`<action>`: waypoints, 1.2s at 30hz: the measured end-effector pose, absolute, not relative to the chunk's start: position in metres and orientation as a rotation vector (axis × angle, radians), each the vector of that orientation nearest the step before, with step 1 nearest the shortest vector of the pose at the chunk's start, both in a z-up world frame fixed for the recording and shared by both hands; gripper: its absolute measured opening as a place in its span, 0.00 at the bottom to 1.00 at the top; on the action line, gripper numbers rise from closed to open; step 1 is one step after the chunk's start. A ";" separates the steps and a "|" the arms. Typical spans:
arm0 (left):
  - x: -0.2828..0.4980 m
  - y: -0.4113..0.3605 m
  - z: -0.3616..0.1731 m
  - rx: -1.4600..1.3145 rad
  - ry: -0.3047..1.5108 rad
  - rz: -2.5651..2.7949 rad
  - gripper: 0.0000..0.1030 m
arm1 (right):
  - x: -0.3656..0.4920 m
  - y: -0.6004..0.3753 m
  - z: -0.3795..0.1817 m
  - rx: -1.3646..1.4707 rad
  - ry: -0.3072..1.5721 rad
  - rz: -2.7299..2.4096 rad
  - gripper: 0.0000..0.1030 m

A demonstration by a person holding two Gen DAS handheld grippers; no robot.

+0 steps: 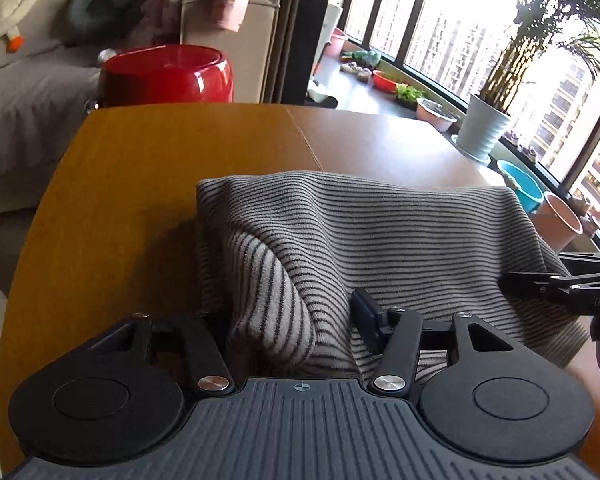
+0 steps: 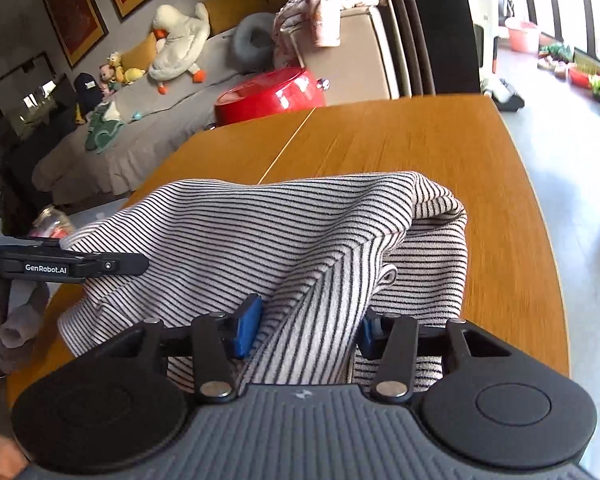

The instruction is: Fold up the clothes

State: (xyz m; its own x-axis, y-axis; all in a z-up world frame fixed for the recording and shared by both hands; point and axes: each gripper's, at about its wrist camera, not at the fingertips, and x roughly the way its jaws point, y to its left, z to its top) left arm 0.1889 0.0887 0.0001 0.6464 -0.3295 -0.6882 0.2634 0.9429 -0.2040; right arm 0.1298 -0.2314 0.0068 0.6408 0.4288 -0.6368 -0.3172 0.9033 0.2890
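Strong daylight from the windows (image 1: 480,40), panes blown out white, glare on the red tub (image 1: 168,76), soft shadow left of the striped cloth (image 1: 380,232) on the table (image 1: 120,168), motion blur beyond the cloth, fisheye bending at edges.

A red tub (image 1: 168,76) stands beyond the wooden table (image 1: 140,168), beside a sofa (image 2: 148,128).

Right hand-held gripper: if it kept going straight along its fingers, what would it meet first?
The striped garment. A fold of it already lies between the fingers of the right hand-held gripper, and the cloth heaps up directly ahead on the wooden table. Whether the pads press it is unclear.
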 end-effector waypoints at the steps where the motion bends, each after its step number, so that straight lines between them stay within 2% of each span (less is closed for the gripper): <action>1: 0.199 0.089 -0.001 -0.103 0.790 -0.328 0.54 | 0.145 -0.233 0.005 0.152 0.751 0.418 0.46; 4: 0.207 0.091 0.002 -0.133 0.772 -0.316 0.49 | 0.180 -0.250 0.000 0.237 0.732 0.425 0.47; 7: 0.199 0.095 0.010 -0.130 0.745 -0.321 0.40 | 0.179 -0.257 -0.003 0.275 0.713 0.420 0.47; 8: 0.195 0.097 0.013 -0.124 0.733 -0.322 0.35 | 0.176 -0.258 -0.003 0.270 0.703 0.419 0.45; 10: 0.186 0.097 0.023 -0.118 0.713 -0.331 0.31 | 0.168 -0.256 0.000 0.248 0.681 0.414 0.33; 12: 0.174 0.092 0.041 -0.104 0.678 -0.359 0.30 | 0.163 -0.254 0.013 0.238 0.669 0.422 0.23; 16: 0.152 0.079 0.055 -0.062 0.654 -0.378 0.31 | 0.153 -0.257 0.039 0.212 0.629 0.464 0.22; 18: 0.149 0.077 0.038 -0.062 0.708 -0.372 0.32 | 0.150 -0.261 0.042 0.196 0.637 0.462 0.22; 20: 0.145 0.078 0.011 -0.072 0.784 -0.355 0.38 | 0.151 -0.266 0.024 0.182 0.681 0.428 0.24; 22: 0.136 0.085 0.002 -0.084 0.776 -0.336 0.42 | 0.151 -0.276 0.000 0.185 0.689 0.403 0.32; 24: 0.128 0.094 0.013 -0.087 0.746 -0.306 0.46 | 0.149 -0.286 -0.006 0.243 0.668 0.418 0.35; 25: 0.124 0.098 0.021 -0.095 0.720 -0.293 0.50 | 0.147 -0.285 -0.003 0.233 0.666 0.408 0.37; 26: 0.120 0.102 0.031 -0.094 0.687 -0.280 0.50 | 0.145 -0.282 0.000 0.206 0.661 0.395 0.41; 27: 0.116 0.102 0.039 -0.083 0.650 -0.267 0.50 | 0.143 -0.279 0.004 0.179 0.657 0.381 0.51; 29: 0.112 0.096 0.050 -0.078 0.613 -0.273 0.54 | 0.138 -0.273 0.014 0.129 0.624 0.351 0.59; 31: 0.118 0.083 0.047 -0.074 0.631 -0.295 0.55 | 0.133 -0.268 0.025 0.090 0.580 0.328 0.61; 34: 0.128 0.062 0.037 -0.065 0.677 -0.326 0.55 | 0.128 -0.259 0.042 0.094 0.504 0.334 0.73; 36: 0.130 0.053 0.028 -0.065 0.701 -0.342 0.55 | 0.127 -0.254 0.048 0.115 0.482 0.372 0.91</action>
